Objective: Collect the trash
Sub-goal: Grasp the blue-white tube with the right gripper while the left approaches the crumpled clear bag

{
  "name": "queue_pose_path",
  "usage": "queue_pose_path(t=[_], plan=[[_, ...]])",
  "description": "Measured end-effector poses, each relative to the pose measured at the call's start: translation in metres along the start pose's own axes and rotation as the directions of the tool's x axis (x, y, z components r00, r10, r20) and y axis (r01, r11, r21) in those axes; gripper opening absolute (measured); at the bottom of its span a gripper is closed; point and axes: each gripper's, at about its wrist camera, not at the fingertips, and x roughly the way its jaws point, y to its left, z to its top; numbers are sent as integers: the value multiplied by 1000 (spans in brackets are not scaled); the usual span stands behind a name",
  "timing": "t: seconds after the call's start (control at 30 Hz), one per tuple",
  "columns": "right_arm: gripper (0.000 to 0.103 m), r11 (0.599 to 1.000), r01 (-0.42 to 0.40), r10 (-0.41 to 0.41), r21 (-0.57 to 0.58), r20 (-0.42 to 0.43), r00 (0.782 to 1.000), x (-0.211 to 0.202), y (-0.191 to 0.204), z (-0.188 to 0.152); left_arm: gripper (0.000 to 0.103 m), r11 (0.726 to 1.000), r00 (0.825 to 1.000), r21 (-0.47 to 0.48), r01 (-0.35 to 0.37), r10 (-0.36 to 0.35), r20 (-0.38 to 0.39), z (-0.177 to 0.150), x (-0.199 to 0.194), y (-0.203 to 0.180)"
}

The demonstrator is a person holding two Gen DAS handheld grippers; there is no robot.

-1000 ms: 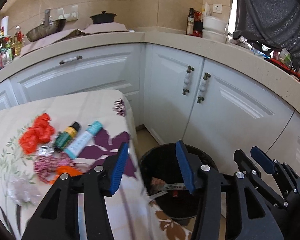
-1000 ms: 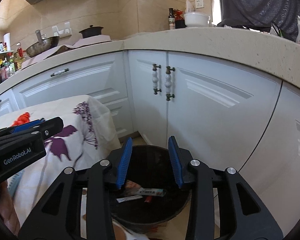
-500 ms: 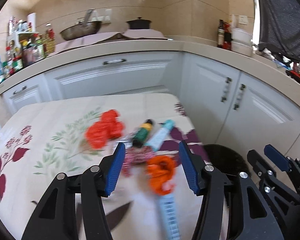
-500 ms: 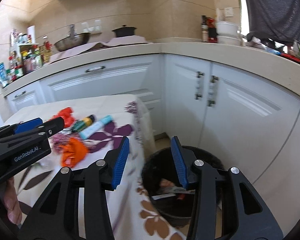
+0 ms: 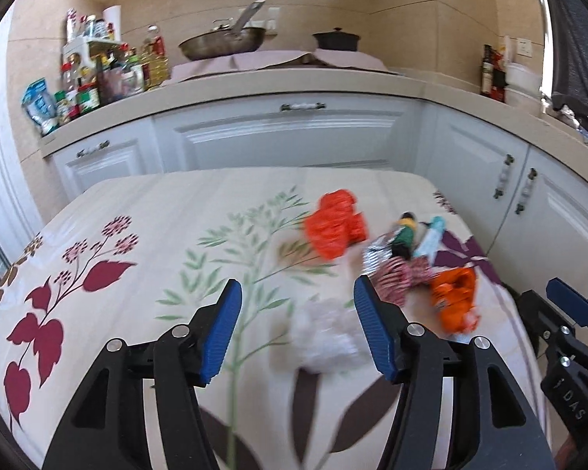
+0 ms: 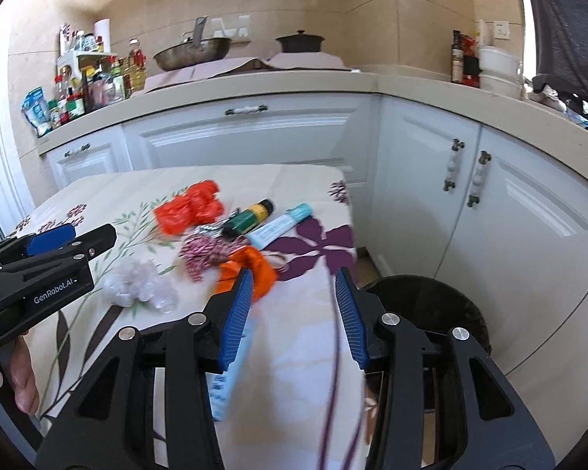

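Trash lies in a cluster on the floral tablecloth [image 5: 145, 227]: a crumpled red-orange bag [image 5: 335, 231], a green and yellow bottle [image 5: 404, 234], a light blue tube [image 5: 431, 239], a red-white string bundle [image 5: 400, 279], an orange wrapper [image 5: 452, 302] and a clear plastic wad [image 5: 325, 337]. My left gripper [image 5: 297, 293] hangs over the table with its jaws opening. The clear wad lies just beyond them, untouched. My right gripper [image 6: 294, 274] is open and holds nothing, above the table's right edge near the orange wrapper [image 6: 254, 270]. The black bin [image 6: 431, 305] stands on the floor to its right.
White cabinets [image 6: 509, 215] and a stone counter [image 5: 333, 78] wrap around the table at the back and right. A wok [image 5: 223, 41], a black pot [image 5: 336, 39] and bottles stand on the counter. A blue-white strip [image 6: 224, 387] lies under the right gripper.
Both grippers have swung left, from over the black bin to over the table and its trash. The left jaws stand wider than before, and the right jaws slightly wider.
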Motion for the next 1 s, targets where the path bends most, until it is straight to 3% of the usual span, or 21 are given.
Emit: queue_pose_path(t=[0.3, 0.63, 0.9, 1.0], plan=[[43, 999, -20, 17, -30, -93, 996, 9, 29, -15, 59, 1000, 998, -21, -11, 10, -54, -16, 8, 33], [41, 999, -33, 29, -21, -178, 984, 19, 34, -30, 63, 1000, 997, -13, 25, -26, -76, -25, 9, 32], [20, 999, -38, 31, -29, -208, 978, 23, 33, -35, 66, 999, 996, -1, 37, -37, -79, -27, 7, 26], [17, 999, -43, 36, -29, -205, 978, 22, 31, -35, 66, 999, 996, 3, 45, -45, -82, -27, 7, 22]])
